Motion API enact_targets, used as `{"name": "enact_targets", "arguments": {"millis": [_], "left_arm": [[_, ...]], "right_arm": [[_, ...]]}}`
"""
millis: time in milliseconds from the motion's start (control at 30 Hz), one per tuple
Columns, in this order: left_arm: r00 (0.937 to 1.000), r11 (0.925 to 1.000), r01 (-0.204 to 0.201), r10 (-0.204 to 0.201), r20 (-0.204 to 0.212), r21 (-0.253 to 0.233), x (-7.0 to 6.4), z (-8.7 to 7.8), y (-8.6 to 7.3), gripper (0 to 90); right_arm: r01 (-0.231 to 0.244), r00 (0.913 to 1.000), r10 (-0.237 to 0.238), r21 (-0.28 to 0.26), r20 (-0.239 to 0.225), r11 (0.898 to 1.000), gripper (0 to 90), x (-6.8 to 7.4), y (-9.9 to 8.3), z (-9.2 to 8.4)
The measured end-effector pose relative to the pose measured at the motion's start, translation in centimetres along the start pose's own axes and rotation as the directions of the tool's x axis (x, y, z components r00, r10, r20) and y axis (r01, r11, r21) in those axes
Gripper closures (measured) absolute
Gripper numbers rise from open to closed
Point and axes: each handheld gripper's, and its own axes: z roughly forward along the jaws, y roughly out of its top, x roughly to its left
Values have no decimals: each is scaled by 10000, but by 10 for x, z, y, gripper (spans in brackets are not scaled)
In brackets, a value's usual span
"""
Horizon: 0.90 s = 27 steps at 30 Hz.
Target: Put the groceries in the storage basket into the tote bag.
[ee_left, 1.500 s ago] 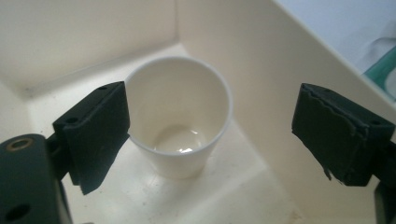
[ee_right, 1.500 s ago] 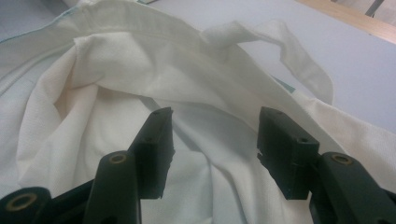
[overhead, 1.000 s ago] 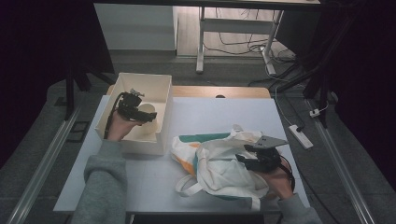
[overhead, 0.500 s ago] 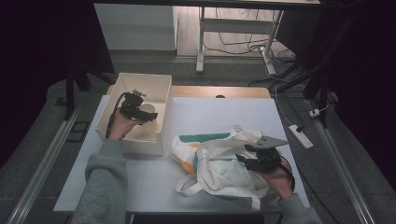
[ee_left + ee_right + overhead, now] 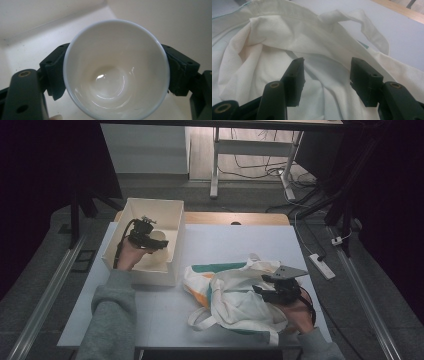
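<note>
White porcelain showed up close in the left gripper view: a cup point(image 5: 116, 68) sat between the left gripper point(image 5: 116, 72), whose jaws had just been closing onto its sides, inside the cardboard box point(image 5: 170, 210). Beside that box, the right gripper point(image 5: 325, 72) hovered half-open over the tote bag point(image 5: 287, 40), gripping nothing.

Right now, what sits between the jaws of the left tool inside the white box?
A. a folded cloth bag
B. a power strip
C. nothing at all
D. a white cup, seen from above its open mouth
D: in the left gripper view a white cup sits between the two black jaws of the left tool, its empty inside facing the camera, within the white box.
</note>
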Motion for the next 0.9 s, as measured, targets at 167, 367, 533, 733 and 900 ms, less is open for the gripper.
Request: {"name": "enact_targets", "arguments": {"millis": [167, 367, 533, 733, 900], "left_arm": [[10000, 9989, 36, -32, 91, -470, -2, -12, 0, 198], [9993, 9950, 152, -119, 344, -990, -3, -26, -1, 198], [9992, 9903, 70, -14, 404, -1389, -10, -36, 1, 198], [9982, 9808, 206, -94, 584, -1938, -11, -49, -1, 198], [9969, 9736, 413, -250, 750, -2245, -9, -55, -3, 198]], "right_arm": [[-33, 10000, 33, -45, 8, 10000, 454, 0, 0, -1], [10, 10000, -10, -81, 21, 10000, 454, 0, 0, -1], [-3, 10000, 4, -123, 34, 9999, 453, 1, 0, -1], [11, 10000, -10, -140, 25, 9999, 452, 0, 0, -2], [-5, 10000, 4, -198, -28, 9998, 451, 1, 1, -2]]}}
